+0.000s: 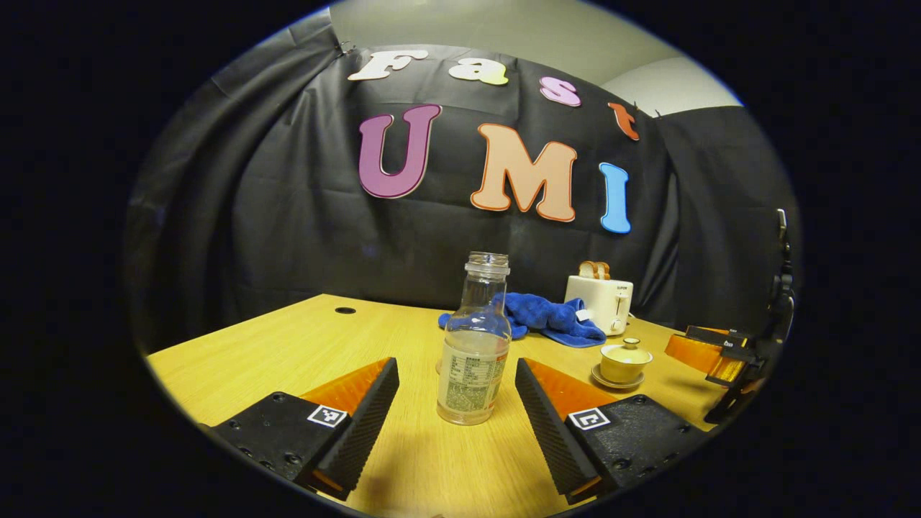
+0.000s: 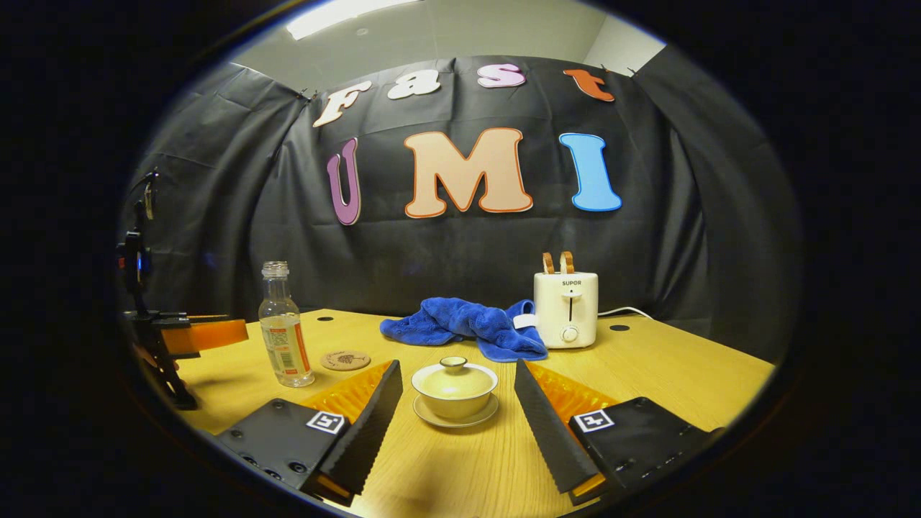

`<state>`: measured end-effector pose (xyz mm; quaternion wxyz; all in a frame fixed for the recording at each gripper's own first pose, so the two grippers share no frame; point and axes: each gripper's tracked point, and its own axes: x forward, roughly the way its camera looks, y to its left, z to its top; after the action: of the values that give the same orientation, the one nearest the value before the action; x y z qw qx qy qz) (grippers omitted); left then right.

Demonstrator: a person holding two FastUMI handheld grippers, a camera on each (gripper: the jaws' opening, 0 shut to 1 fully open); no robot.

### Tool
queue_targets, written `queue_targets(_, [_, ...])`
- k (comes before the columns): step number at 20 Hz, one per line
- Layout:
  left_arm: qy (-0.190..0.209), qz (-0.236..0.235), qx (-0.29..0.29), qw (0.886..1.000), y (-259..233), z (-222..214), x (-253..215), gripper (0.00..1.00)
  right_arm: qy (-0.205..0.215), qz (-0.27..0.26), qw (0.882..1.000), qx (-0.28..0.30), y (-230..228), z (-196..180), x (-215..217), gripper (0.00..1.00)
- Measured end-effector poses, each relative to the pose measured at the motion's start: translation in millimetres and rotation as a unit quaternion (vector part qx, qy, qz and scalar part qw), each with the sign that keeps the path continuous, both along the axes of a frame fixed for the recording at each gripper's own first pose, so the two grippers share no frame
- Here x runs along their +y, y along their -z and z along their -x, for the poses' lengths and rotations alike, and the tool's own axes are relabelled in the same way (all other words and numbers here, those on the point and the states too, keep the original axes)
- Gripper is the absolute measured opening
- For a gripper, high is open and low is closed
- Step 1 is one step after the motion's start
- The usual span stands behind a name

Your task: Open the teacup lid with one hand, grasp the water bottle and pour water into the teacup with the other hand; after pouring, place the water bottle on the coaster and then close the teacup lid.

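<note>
A clear uncapped water bottle with a label stands upright on the wooden table, between the fingers of my open left gripper, which do not touch it. The bottle also shows at the left in the right gripper view, with a round cork coaster just right of it. A pale yellow teacup with its lid on sits on a saucer, framed by my open right gripper, fingers apart from it. The teacup appears to the right in the left gripper view, near the other gripper.
A crumpled blue cloth lies at the back of the table, beside a white toaster holding toast slices. The cloth and toaster stand behind the bottle in the left gripper view.
</note>
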<state>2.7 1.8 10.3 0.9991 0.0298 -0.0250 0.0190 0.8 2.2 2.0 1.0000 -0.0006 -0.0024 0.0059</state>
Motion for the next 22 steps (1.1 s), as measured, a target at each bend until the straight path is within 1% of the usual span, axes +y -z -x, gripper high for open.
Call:
queue_targets(3, [-0.010,-0.038,0.001,0.999,2,-4,-3,0.95,0.000,0.000,1.000,0.000,1,-1,0,0.98])
queue_targets(4, [-0.012,-0.060,0.003,0.998,1,-3,-5,0.95,0.000,0.000,1.000,0.000,0,-1,0,0.98])
queue_targets(6, [-0.013,-0.048,-0.003,0.999,-2,-4,-4,0.95,-0.001,0.001,1.000,0.000,0,0,0,0.99])
queue_targets(7, [-0.018,-0.054,0.000,0.998,0,-3,-1,0.96,-0.003,0.000,1.000,0.000,1,0,1,0.98])
queue_targets(8, [-0.020,-0.050,-0.001,0.999,-1,-2,0,0.95,-0.004,0.000,1.000,0.000,0,0,1,0.98])
queue_targets(12, [-0.035,-0.051,-0.003,0.998,-1,-1,5,0.95,-0.013,-0.001,1.000,0.001,1,-1,3,0.99])
queue_targets(15, [-0.038,-0.051,-0.003,0.998,-2,-1,5,0.96,-0.018,-0.001,1.000,0.003,2,-3,4,0.98])
queue_targets(20, [-0.038,-0.051,-0.003,0.998,-3,-1,4,0.96,-0.035,-0.001,0.999,0.007,3,-18,10,0.97])
queue_targets(22, [-0.038,-0.052,-0.003,0.998,-4,-1,4,0.96,-0.034,-0.001,0.999,0.010,5,-26,10,0.97])
